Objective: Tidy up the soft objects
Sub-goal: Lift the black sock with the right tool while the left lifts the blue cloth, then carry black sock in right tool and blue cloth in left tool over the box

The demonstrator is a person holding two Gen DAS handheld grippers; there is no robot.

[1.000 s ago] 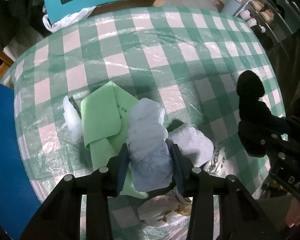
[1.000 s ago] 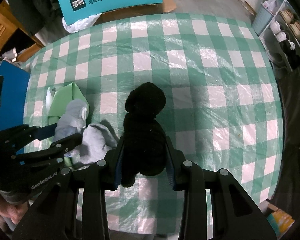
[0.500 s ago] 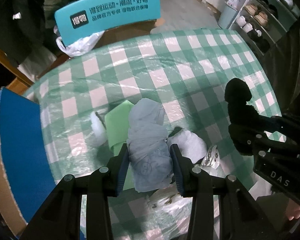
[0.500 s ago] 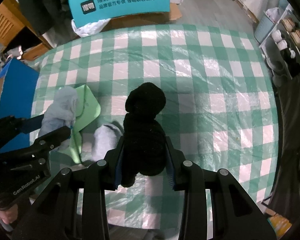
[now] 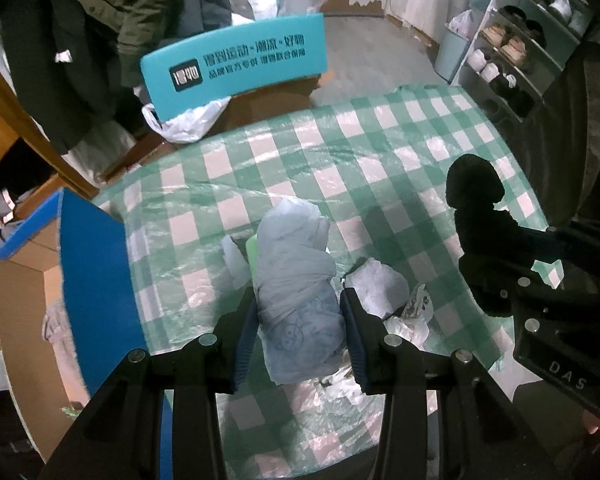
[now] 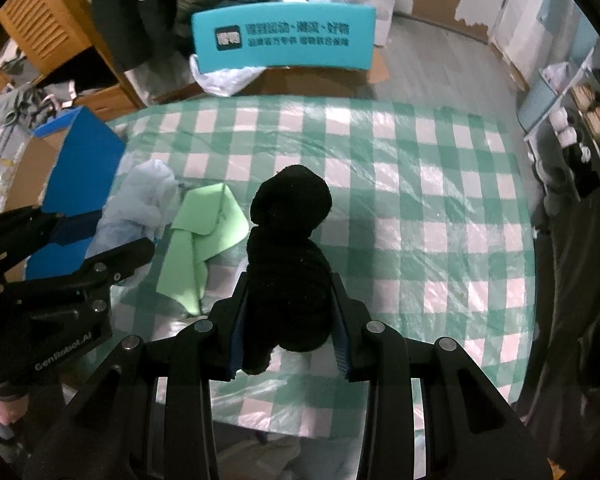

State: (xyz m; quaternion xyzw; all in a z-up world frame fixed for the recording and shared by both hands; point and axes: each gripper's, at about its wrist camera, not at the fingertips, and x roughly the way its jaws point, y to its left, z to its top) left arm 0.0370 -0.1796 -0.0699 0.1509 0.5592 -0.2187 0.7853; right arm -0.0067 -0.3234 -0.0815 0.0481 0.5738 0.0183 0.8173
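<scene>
My left gripper [image 5: 300, 308] is shut on a rolled pale blue cloth [image 5: 296, 280], held above the table. My right gripper [image 6: 288, 312] is shut on a rolled black cloth [image 6: 288, 248], also lifted off the table. In the left wrist view the black cloth [image 5: 474, 196] and the right gripper show at the right edge. In the right wrist view the blue cloth [image 6: 140, 208] and the left gripper sit at the left. A green cloth [image 6: 204, 236] lies folded on the green checked tablecloth [image 6: 420, 200]. A grey-white bundle [image 5: 378, 284] lies beside it.
An open cardboard box with blue flaps [image 5: 88, 280] stands off the table's left edge. A teal chair back with print [image 5: 236, 68] stands behind the table with a white plastic bag [image 5: 184, 120]. Crumpled plastic [image 5: 412, 316] lies near the front edge. Shelves [image 5: 512, 52] are at the right.
Both grippers have risen with their cloths, so the table looks smaller and farther. The box on the left and the chair behind have come into view.
</scene>
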